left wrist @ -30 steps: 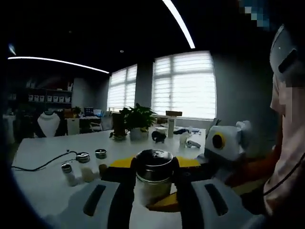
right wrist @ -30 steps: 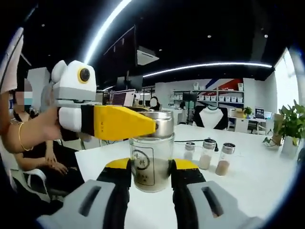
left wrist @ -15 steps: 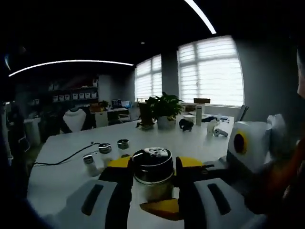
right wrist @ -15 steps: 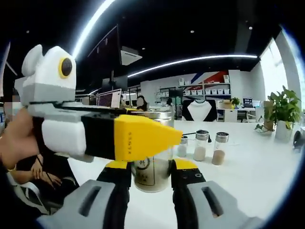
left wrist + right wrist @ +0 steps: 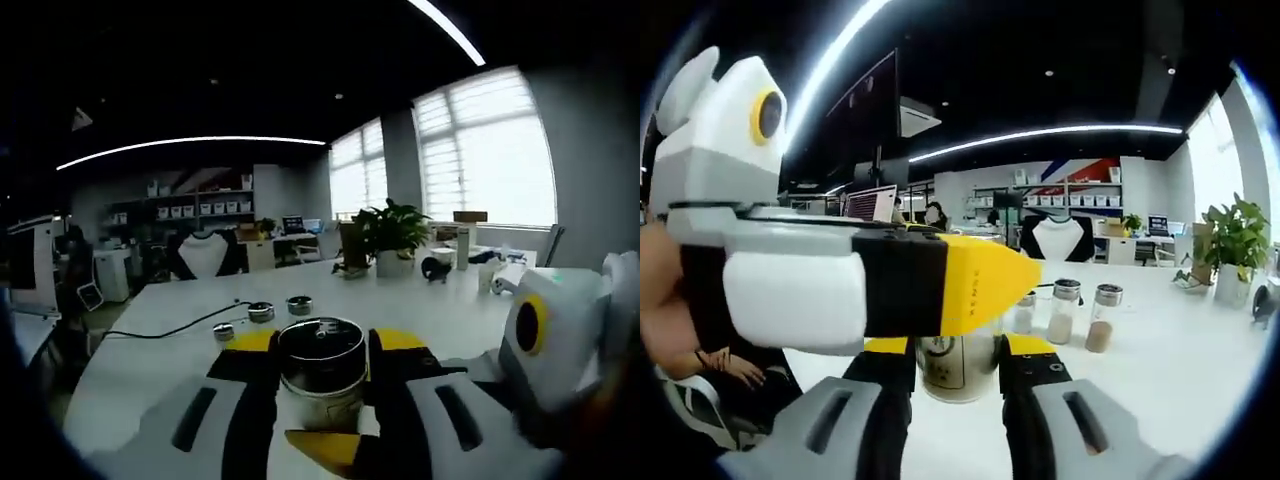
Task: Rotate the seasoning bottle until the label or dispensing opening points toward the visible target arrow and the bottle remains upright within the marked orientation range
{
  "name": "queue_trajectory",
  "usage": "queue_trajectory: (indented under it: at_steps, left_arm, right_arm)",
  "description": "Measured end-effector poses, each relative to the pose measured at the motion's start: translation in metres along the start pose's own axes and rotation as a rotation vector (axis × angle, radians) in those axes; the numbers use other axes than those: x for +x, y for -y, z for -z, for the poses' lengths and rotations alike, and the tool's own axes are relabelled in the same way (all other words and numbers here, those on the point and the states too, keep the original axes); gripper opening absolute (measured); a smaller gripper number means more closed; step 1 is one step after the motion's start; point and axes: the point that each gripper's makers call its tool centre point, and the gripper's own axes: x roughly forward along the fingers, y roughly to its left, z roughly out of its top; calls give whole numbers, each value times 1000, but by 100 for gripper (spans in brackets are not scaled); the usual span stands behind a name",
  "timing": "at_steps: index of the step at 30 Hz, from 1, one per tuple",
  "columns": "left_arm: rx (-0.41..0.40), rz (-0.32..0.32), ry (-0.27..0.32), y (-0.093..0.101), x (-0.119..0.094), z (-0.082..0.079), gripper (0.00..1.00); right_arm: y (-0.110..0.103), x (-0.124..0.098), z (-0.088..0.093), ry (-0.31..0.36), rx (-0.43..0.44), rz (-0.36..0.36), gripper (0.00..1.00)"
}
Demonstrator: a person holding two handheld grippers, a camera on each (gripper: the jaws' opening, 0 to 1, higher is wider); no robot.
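Observation:
A glass seasoning bottle (image 5: 952,365) with a round dark label and a steel lid (image 5: 320,350) stands upright on the white table (image 5: 140,370). My right gripper (image 5: 955,352) is shut on its glass body, and the label faces this camera. My left gripper (image 5: 320,348) is shut on the lid from above. In the right gripper view the left gripper (image 5: 820,290) reaches in from the left and its yellow jaw hides the lid. The right gripper's white body (image 5: 545,335) shows at the right of the left gripper view.
Three small spice jars (image 5: 1064,310) stand in a row behind the bottle, seen as (image 5: 262,312) beside a black cable (image 5: 185,325). A potted plant (image 5: 395,235) and small items sit at the table's far end. A seated person (image 5: 725,365) is off the table's left edge.
The left gripper has swung around the bottle top, so its view has panned across the room. In the right gripper view it looms larger and covers the lid. The label still faces the right camera.

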Motion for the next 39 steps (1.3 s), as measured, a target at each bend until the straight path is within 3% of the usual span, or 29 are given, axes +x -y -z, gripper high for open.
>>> queue_trajectory:
  at_steps: [2,9,13,19,24,29,33,36,38,39]
  left_arm:
    - [1,-17,15,0,1,1,37]
    - [-5,14,37,3,1,4,36]
    - [-11,61,33,5,2,5,35]
    - [-47,91,30,0,3,10,34]
    - [-22,131,31,0,5,11,34]
    - [-13,142,49,-9,5,11,34]
    - [3,119,79,-22,4,10,34]
    - [11,112,84,-29,5,11,34]
    - [6,102,84,-37,6,14,34]
    - [3,100,82,-40,6,16,34]
  right_arm:
    - [0,0,1,-3,7,-2,30]
    - [2,-1,6,-16,23,-18,30]
    - [3,-1,8,-30,-35,-37,31]
    - [1,1,11,-48,15,-83,31]
    - [2,0,5,-32,50,-97,33]
    - [7,-3,15,-79,60,-104,54]
    - [12,-9,21,-93,38,-111,63]
    - [18,-11,23,-108,-1,-114,84]
    - [27,-13,27,-120,29,-116,97]
    - [31,-14,29,-124,46,-109,99]
